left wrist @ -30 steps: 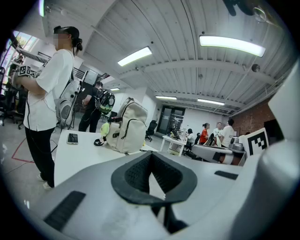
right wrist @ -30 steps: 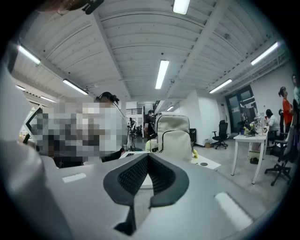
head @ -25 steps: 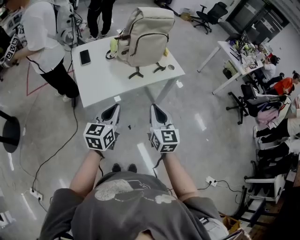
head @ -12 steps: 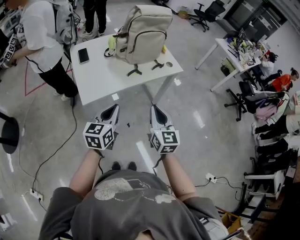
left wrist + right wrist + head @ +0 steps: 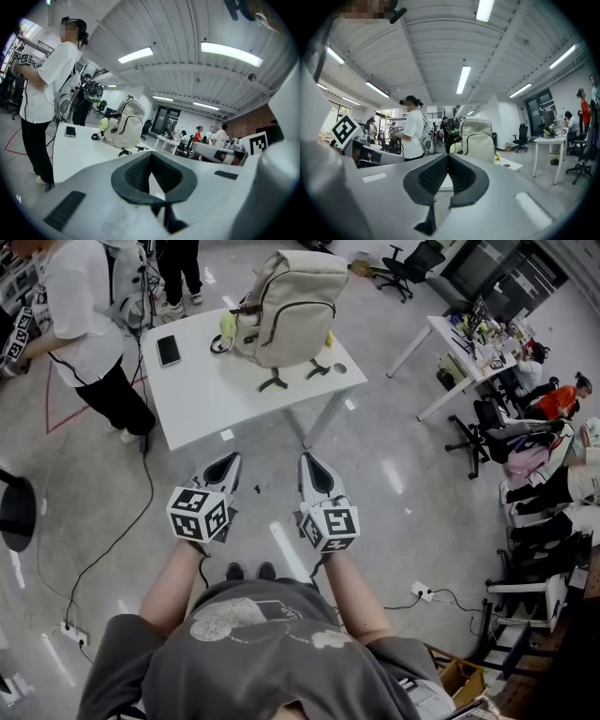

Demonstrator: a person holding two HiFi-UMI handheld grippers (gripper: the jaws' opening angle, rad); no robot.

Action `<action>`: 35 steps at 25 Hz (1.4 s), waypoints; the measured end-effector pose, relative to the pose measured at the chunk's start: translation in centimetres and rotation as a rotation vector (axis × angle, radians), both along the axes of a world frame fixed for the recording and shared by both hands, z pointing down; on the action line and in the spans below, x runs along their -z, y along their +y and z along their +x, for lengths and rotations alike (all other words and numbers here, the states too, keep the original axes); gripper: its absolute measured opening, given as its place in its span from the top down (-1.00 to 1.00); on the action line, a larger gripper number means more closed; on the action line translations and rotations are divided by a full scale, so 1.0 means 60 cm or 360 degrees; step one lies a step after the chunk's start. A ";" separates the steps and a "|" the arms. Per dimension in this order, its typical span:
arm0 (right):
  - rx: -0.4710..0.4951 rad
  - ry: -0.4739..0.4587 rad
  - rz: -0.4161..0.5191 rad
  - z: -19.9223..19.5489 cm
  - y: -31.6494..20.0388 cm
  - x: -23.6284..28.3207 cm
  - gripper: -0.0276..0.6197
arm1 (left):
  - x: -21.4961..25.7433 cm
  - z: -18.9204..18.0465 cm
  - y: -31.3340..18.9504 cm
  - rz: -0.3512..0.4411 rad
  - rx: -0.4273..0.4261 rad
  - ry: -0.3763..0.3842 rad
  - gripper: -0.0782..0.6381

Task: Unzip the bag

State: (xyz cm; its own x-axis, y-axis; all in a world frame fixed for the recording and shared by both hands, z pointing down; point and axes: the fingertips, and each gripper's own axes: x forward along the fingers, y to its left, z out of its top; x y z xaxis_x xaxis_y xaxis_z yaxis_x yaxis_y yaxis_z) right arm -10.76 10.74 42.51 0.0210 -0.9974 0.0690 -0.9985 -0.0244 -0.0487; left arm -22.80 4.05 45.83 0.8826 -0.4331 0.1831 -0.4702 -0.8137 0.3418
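A beige backpack [image 5: 291, 304] with dark zips stands upright on a white table [image 5: 216, 395], well ahead of me. It also shows in the left gripper view as the backpack [image 5: 124, 129] and in the right gripper view as the backpack [image 5: 479, 137]. My left gripper [image 5: 228, 463] and right gripper [image 5: 310, 463] are held side by side over the floor, short of the table's near edge. Both are shut with nothing between their jaws. The left gripper [image 5: 151, 157] and the right gripper [image 5: 448, 157] show closed tips.
A black phone [image 5: 169, 351], a yellow-green object [image 5: 226, 329] and black straps [image 5: 274, 382] lie on the table. A person in a white shirt [image 5: 80, 296] stands at its left. Office chairs, a second desk [image 5: 469, 362] and seated people are at the right. A cable [image 5: 122, 531] runs across the floor.
The table and backpack sit slightly higher and farther right in the head view. Both grippers stay shut and side by side, the right one shifted slightly.
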 end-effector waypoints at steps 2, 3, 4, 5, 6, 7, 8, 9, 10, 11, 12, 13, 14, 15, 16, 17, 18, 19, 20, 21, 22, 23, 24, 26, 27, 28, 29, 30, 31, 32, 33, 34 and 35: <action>-0.0021 -0.0014 -0.0010 -0.009 -0.002 -0.006 0.91 | -0.001 -0.012 -0.003 0.0010 -0.0008 -0.0004 0.77; -0.0029 -0.0016 -0.0017 -0.014 -0.003 -0.011 0.91 | -0.003 -0.018 -0.005 0.0017 -0.0011 -0.0010 0.77; -0.0036 -0.0014 -0.0025 -0.019 -0.005 -0.015 0.91 | -0.005 -0.023 -0.009 0.0023 -0.0013 -0.0016 0.77; -0.0043 -0.0013 -0.0034 -0.024 -0.007 -0.020 0.91 | -0.008 -0.028 -0.013 0.0025 -0.0013 -0.0019 0.77; -0.0050 -0.0012 -0.0039 -0.028 -0.008 -0.023 0.91 | -0.011 -0.032 -0.017 0.0022 -0.0014 -0.0019 0.77; -0.0055 -0.0012 -0.0042 -0.031 -0.010 -0.024 0.91 | -0.014 -0.035 -0.021 0.0014 -0.0015 -0.0017 0.77; -0.0059 -0.0010 -0.0041 -0.033 -0.012 -0.025 0.91 | -0.016 -0.036 -0.025 0.0005 -0.0016 -0.0015 0.77; -0.0061 -0.0005 -0.0041 -0.034 -0.014 -0.024 0.91 | -0.019 -0.037 -0.029 -0.0002 -0.0016 -0.0015 0.77; -0.0064 -0.0002 -0.0042 -0.033 -0.017 -0.025 0.91 | -0.021 -0.036 -0.032 -0.0006 -0.0017 -0.0016 0.77; -0.0067 -0.0002 -0.0043 -0.030 -0.020 -0.025 0.91 | -0.023 -0.035 -0.034 -0.0008 -0.0017 -0.0017 0.77; -0.0072 -0.0005 -0.0044 -0.027 -0.024 -0.026 0.91 | -0.024 -0.034 -0.036 -0.0009 -0.0018 -0.0018 0.77; -0.0077 -0.0007 -0.0043 -0.023 -0.027 -0.027 0.91 | -0.025 -0.032 -0.038 -0.0010 -0.0019 -0.0017 0.77; -0.0084 -0.0009 -0.0041 -0.019 -0.031 -0.027 0.91 | -0.026 -0.031 -0.041 -0.0011 -0.0018 -0.0014 0.76; -0.0089 -0.0011 -0.0039 -0.015 -0.035 -0.028 0.91 | -0.027 -0.030 -0.044 -0.0013 -0.0014 -0.0011 0.77; -0.0093 -0.0014 -0.0037 -0.012 -0.040 -0.029 0.91 | -0.027 -0.028 -0.047 -0.0015 -0.0010 -0.0008 0.77; -0.0091 -0.0017 -0.0036 -0.009 -0.046 -0.031 0.91 | -0.027 -0.025 -0.051 -0.0015 -0.0006 -0.0005 0.77; -0.0083 -0.0016 -0.0037 -0.007 -0.052 -0.032 0.91 | -0.027 -0.021 -0.055 -0.0013 -0.0006 -0.0003 0.77; -0.0067 -0.0013 -0.0038 -0.004 -0.059 -0.035 0.91 | -0.027 -0.015 -0.059 -0.0006 -0.0008 -0.0006 0.76; -0.0047 -0.0010 -0.0038 -0.001 -0.069 -0.039 0.91 | -0.029 -0.009 -0.064 0.0006 -0.0010 -0.0012 0.76; -0.0027 -0.0009 -0.0038 0.002 -0.079 -0.043 0.91 | -0.032 -0.002 -0.071 0.0019 -0.0010 -0.0021 0.77; -0.0011 -0.0009 -0.0038 0.008 -0.089 -0.047 0.91 | -0.035 0.006 -0.079 0.0028 -0.0008 -0.0032 0.77; -0.0001 -0.0012 -0.0036 0.015 -0.100 -0.050 0.91 | -0.039 0.014 -0.088 0.0033 -0.0002 -0.0041 0.77; 0.0007 -0.0016 -0.0034 0.023 -0.109 -0.052 0.91 | -0.041 0.023 -0.096 0.0034 0.0005 -0.0046 0.77; 0.0022 -0.0025 -0.0028 0.042 -0.130 -0.055 0.91 | -0.042 0.040 -0.114 0.0041 0.0022 -0.0052 0.76; 0.0030 -0.0031 -0.0026 0.053 -0.142 -0.057 0.91 | -0.043 0.049 -0.124 0.0046 0.0030 -0.0056 0.77; 0.0037 -0.0040 -0.0026 0.065 -0.155 -0.060 0.91 | -0.044 0.059 -0.135 0.0049 0.0040 -0.0061 0.76; 0.0043 -0.0052 -0.0029 0.078 -0.170 -0.064 0.91 | -0.047 0.071 -0.148 0.0048 0.0050 -0.0066 0.77; 0.0049 -0.0063 -0.0032 0.093 -0.185 -0.068 0.91 | -0.049 0.083 -0.161 0.0046 0.0060 -0.0071 0.77; 0.0056 -0.0072 -0.0033 0.107 -0.200 -0.070 0.91 | -0.051 0.096 -0.174 0.0044 0.0069 -0.0076 0.77; 0.0065 -0.0079 -0.0032 0.120 -0.214 -0.071 0.91 | -0.051 0.108 -0.186 0.0043 0.0079 -0.0080 0.77; 0.0074 -0.0084 -0.0029 0.133 -0.227 -0.069 0.91 | -0.050 0.121 -0.198 0.0045 0.0088 -0.0083 0.76; 0.0083 -0.0089 -0.0024 0.147 -0.240 -0.068 0.91 | -0.049 0.133 -0.210 0.0049 0.0097 -0.0085 0.76; 0.0090 -0.0094 -0.0020 0.160 -0.252 -0.066 0.91 | -0.046 0.146 -0.222 0.0053 0.0105 -0.0086 0.76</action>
State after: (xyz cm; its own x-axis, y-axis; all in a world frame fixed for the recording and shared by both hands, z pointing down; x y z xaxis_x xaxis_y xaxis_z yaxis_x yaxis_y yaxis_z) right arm -1.17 -4.40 46.47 -0.0398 -0.9959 0.0812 -0.9937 0.0309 -0.1079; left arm -14.04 -9.25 48.62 0.8410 -0.4968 0.2142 -0.5404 -0.7907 0.2877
